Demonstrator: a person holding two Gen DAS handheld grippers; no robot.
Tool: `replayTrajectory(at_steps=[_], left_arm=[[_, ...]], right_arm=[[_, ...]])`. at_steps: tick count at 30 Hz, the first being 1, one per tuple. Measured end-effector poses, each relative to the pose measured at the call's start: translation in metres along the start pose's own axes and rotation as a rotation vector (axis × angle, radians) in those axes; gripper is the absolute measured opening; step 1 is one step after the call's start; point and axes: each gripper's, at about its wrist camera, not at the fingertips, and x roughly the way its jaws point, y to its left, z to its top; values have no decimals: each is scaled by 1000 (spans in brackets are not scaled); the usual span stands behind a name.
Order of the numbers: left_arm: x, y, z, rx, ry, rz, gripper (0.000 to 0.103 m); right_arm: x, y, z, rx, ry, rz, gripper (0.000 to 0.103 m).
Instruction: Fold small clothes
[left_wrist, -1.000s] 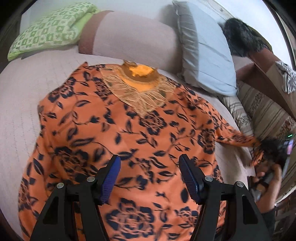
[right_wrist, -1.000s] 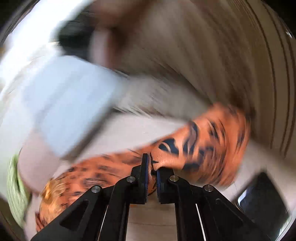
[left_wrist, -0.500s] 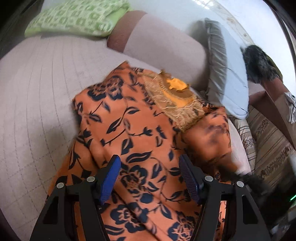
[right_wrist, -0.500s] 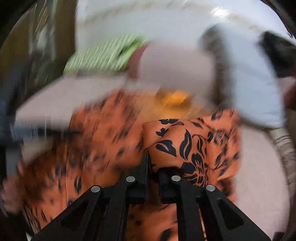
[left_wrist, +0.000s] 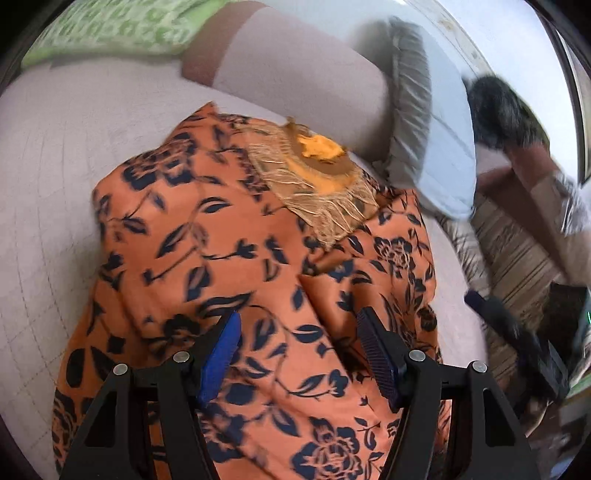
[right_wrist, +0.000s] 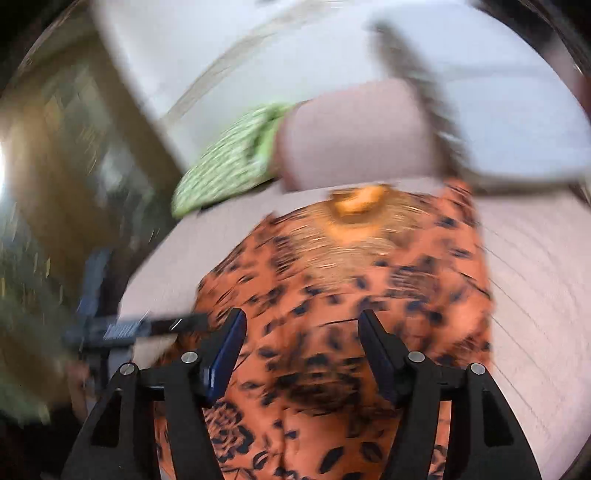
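Your right tongs have just been opening, nothing between them, leaving the sleeve folded across the orange floral garment on the bed; your left tongs hang released above its middle, ready for the next fold

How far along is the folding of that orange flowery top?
Early on. Both sides of the orange top already lie folded inward over its middle on the bed. The right claw has just opened and let go of the cloth; the left claw hovers open, holding nothing. Folding it shorter is still left.
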Motion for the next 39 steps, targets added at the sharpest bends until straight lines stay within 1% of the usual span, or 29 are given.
replayTrajectory(at_steps=[1, 2, 3, 4, 5, 7, 8, 10, 12, 14, 15, 16, 17, 18, 19, 20, 22, 24, 25, 27, 29, 30, 31, 33, 35, 37, 39], left_arm=[[3, -11, 0, 31, 9, 16, 65], [10, -29, -1, 81, 28, 40, 65], [14, -42, -2, 109, 40, 53, 65], [19, -57, -4, 145, 52, 60, 65], [26, -79, -7, 204, 68, 59, 65], [41, -109, -14, 298, 107, 73, 65], [55, -128, -20, 364, 142, 86, 65], [76, -149, -31, 440, 183, 115, 65], [101, -170, -41, 539, 195, 193, 65], [132, -181, -48, 620, 218, 300, 65], [143, -182, -50, 642, 230, 345, 63], [152, -183, -52, 660, 241, 362, 60], [155, -184, -53, 677, 234, 357, 51], [154, -185, -52, 679, 221, 354, 27], [150, -184, -49, 662, 215, 355, 15], [136, -178, -41, 615, 201, 326, 13], [104, -166, -26, 511, 131, 231, 12], [68, -147, -15, 405, 67, 176, 9], [44, -131, -9, 315, 31, 133, 9], [12, -102, -7, 179, -13, 108, 9], [-14, -65, -16, 40, -60, 92, 9], [-20, -48, -22, -9, -64, 102, 9], [-24, -32, -31, -58, -65, 113, 9], [-23, 0, -48, -169, -54, 92, 11], [-12, 21, -62, -243, 16, 67, 13], [-3, 32, -71, -269, 67, 36, 16], [-5, 36, -73, -274, 62, 4, 28]], right_arm=[[-1, -16, 2, 54, -7, -49, 65], [-2, -26, 6, 86, -10, -81, 65], [-2, -41, 8, 132, -14, -114, 65], [-5, -56, 10, 188, -21, -143, 65], [-8, -68, 10, 239, -33, -162, 65], [-16, -86, 8, 303, -51, -168, 65], [-19, -93, 9, 325, -56, -170, 65], [-26, -106, 8, 388, -82, -147, 65], [-35, -115, 6, 421, -92, -112, 65], [-36, -120, 6, 432, -96, -100, 65], [-33, -122, 6, 434, -94, -104, 65], [-32, -122, 6, 437, -92, -102, 65], [-31, -124, 7, 440, -91, -92, 65], [-33, -125, 6, 442, -92, -89, 65], [-32, -127, 6, 448, -88, -87, 65], [-32, -127, 5, 453, -85, -82, 64], [-32, -128, 5, 465, -80, -64, 64], [-30, -125, 5, 458, -73, -38, 64], [-28, -122, 5, 449, -71, -29, 63], [-26, -110, 7, 426, -82, 0, 63], [-18, -97, 9, 391, -61, 52, 64], [-11, -90, 9, 379, -39, 79, 64], [-4, -85, 8, 371, -13, 86, 64], [11, -77, 6, 358, 41, 73, 65], [26, -76, 1, 361, 90, 56, 65], [36, -78, -3, 377, 120, 43, 65], [42, -84, -7, 403, 126, 40, 64]])
